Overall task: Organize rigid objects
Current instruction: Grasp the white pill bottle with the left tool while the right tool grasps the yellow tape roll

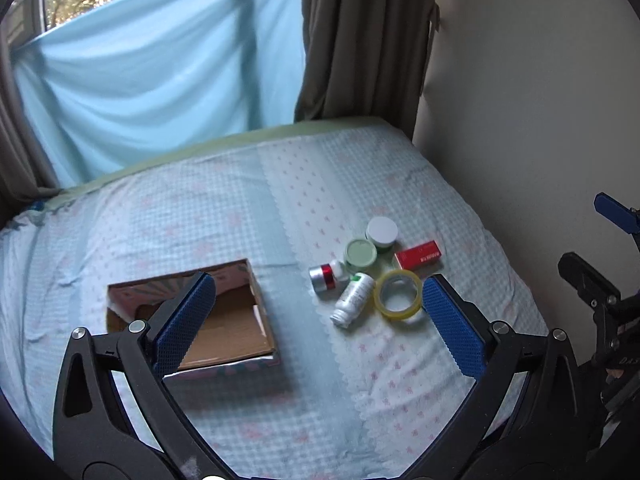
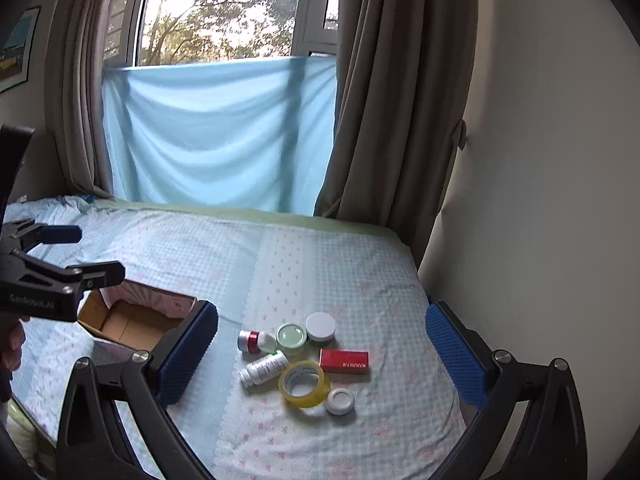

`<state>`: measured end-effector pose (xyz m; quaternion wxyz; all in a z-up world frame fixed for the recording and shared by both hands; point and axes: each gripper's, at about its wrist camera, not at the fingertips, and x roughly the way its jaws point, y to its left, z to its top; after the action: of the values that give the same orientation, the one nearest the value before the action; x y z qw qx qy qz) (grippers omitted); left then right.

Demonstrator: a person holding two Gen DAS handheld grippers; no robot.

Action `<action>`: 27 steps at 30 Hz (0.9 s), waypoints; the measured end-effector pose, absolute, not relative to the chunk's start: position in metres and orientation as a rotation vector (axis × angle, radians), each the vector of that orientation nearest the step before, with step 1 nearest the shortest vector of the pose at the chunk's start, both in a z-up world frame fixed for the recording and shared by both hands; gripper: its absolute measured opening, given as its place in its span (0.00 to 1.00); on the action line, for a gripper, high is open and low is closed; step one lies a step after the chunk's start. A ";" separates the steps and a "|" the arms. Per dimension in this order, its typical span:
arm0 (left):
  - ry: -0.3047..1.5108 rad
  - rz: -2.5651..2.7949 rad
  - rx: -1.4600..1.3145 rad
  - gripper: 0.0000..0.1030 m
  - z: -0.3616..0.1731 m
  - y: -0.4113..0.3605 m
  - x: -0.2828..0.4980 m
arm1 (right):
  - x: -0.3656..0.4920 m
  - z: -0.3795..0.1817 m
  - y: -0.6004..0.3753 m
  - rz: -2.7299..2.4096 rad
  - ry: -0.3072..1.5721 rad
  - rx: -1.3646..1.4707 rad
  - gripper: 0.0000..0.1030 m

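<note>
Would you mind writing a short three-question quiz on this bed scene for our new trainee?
1. True or false: the cardboard box already holds the red box.
2. Which item lies nearest the tape roll? A. white bottle B. blue sheet C. curtain
3. Fill in: the left claw and the right claw are both ____.

Key
1. False: the red box lies on the bedsheet with the jars.
2. A
3. open, holding nothing
</note>
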<state>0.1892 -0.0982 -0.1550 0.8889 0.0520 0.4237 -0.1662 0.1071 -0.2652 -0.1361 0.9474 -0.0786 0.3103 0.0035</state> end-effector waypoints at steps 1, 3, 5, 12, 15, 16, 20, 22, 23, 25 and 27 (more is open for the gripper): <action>0.911 -0.362 0.114 1.00 -0.171 -0.107 0.200 | 0.113 -0.151 -0.268 0.020 0.650 -0.176 1.00; 0.981 -0.396 0.122 1.00 -0.204 -0.123 0.222 | 0.125 -0.181 -0.271 0.041 0.695 -0.219 1.00; 1.048 -0.430 0.134 1.00 -0.239 -0.138 0.245 | 0.139 -0.213 -0.273 0.061 0.745 -0.258 1.00; 1.269 -0.489 0.241 0.96 -0.366 -0.177 0.302 | 0.190 -0.327 -0.282 0.158 0.873 -0.341 1.00; 1.331 -0.523 0.306 0.92 -0.410 -0.190 0.311 | 0.205 -0.373 -0.282 0.211 0.903 -0.411 1.00; 1.348 -0.536 0.331 0.91 -0.424 -0.195 0.313 | 0.208 -0.386 -0.282 0.229 0.911 -0.432 1.00; 1.399 -0.586 0.408 0.84 -0.465 -0.209 0.317 | 0.217 -0.428 -0.286 0.287 0.926 -0.476 1.00; 1.413 -0.596 0.433 0.83 -0.481 -0.213 0.319 | 0.221 -0.441 -0.289 0.304 0.920 -0.481 1.00; 1.419 -0.602 0.441 0.82 -0.487 -0.215 0.320 | 0.224 -0.446 -0.289 0.317 0.916 -0.483 1.00; 1.426 -0.617 0.449 0.75 -0.498 -0.218 0.322 | 0.226 -0.455 -0.289 0.344 0.895 -0.497 1.00; 1.440 -0.625 0.464 0.71 -0.507 -0.222 0.324 | 0.226 -0.459 -0.288 0.380 0.871 -0.500 1.00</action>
<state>0.3239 -0.2215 -0.5073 0.6834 0.2071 0.6421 -0.2790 0.2261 -0.2877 -0.4585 0.8593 -0.2380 0.4151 0.1809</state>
